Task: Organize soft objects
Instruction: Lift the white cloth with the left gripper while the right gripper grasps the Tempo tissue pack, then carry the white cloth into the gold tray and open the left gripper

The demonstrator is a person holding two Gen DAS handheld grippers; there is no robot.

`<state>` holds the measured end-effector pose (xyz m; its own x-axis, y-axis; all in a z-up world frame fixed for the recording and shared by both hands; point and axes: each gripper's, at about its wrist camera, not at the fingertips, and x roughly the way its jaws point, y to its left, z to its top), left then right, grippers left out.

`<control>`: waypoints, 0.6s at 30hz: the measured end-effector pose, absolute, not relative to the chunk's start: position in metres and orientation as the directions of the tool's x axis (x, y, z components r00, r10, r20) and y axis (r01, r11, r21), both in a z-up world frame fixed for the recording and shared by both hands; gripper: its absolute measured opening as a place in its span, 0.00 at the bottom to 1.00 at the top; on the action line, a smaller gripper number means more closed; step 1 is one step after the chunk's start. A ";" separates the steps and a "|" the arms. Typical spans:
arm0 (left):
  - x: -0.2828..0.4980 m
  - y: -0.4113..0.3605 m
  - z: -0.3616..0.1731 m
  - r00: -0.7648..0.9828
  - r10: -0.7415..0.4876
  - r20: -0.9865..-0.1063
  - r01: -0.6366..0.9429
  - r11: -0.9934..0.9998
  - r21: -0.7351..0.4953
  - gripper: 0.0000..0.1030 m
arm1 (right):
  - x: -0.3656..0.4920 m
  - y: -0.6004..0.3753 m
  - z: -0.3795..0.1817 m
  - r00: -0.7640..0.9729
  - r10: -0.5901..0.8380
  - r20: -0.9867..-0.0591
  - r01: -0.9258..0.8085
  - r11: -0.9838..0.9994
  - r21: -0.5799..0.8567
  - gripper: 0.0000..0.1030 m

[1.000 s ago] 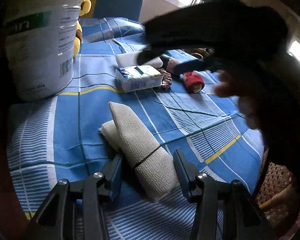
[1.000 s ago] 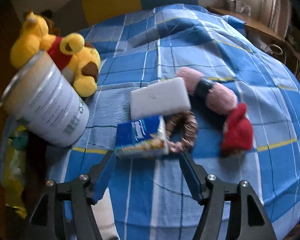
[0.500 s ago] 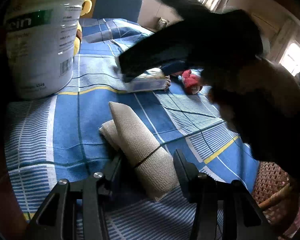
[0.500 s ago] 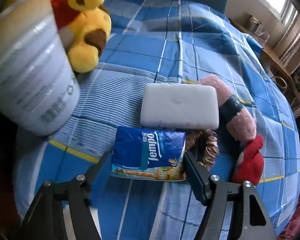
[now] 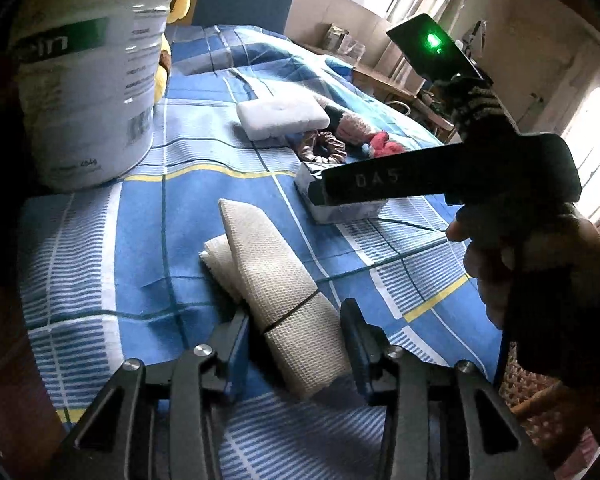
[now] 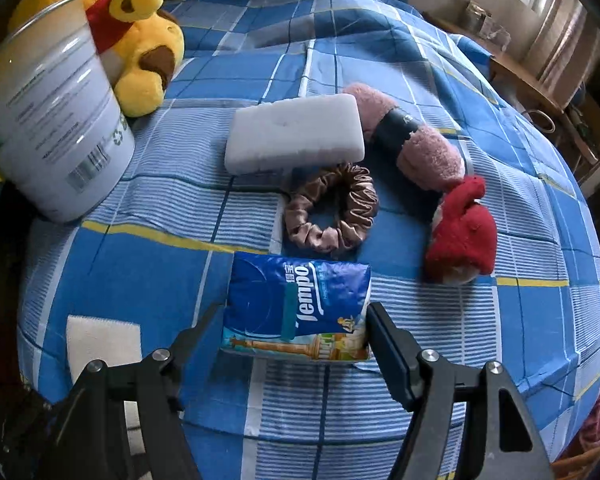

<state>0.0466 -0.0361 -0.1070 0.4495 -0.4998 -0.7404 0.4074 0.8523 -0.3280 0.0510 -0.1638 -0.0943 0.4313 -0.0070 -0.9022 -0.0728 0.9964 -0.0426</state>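
Blue tissue pack (image 6: 296,306) now sits between the open right hand-held gripper (image 6: 296,332); left hand-held gripper (image 5: 296,344) closing around bandage (image 5: 276,292).

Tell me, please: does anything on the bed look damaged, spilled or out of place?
Nothing spilled or damaged. The only odd thing is the beige bandage roll: it lies partly unrolled, with a loose layer sticking out beside it on the blue checked cover.

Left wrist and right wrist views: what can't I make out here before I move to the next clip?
- Tissue pack: in the left wrist view the right gripper's dark body hides most of it.
- White tub: inside unseen; both views look at its side, rim cut by the edge.
- Yellow plush toy: partly behind the tub in both views.
- Bandage roll: left gripper closing around it; pad contact unclear.
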 end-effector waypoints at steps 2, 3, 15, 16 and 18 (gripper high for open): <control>0.047 -0.036 -0.104 0.447 -0.491 -0.748 0.406 0.856 -0.319 0.41 | 0.051 -0.166 -0.095 0.432 0.004 -0.902 -0.069 0.997 -0.028 0.70; 0.045 -0.036 -0.101 0.451 -0.489 -0.746 0.411 0.856 -0.312 0.41 | 0.051 -0.166 -0.096 0.432 0.006 -0.902 -0.068 0.997 -0.026 0.70; 0.023 0.024 -0.049 0.524 -0.492 -0.695 0.349 0.869 -0.351 0.40 | 0.051 -0.164 -0.096 0.452 -0.014 -0.892 -0.088 0.994 -0.060 0.70; 0.022 0.035 -0.044 0.535 -0.487 -0.691 0.327 0.873 -0.362 0.41 | 0.050 -0.163 -0.096 0.453 -0.015 -0.892 -0.088 0.994 -0.062 0.70; 0.024 0.067 -0.034 0.565 -0.457 -0.687 0.257 0.888 -0.380 0.41 | 0.050 -0.163 -0.095 0.452 -0.017 -0.892 -0.089 0.994 -0.064 0.70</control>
<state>0.0244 0.0673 -0.0338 0.5646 -0.4575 -0.6869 0.2572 0.8884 -0.3802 0.0495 -0.1625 -0.0953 0.4523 -0.0170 -0.8917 -0.0887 0.9940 -0.0639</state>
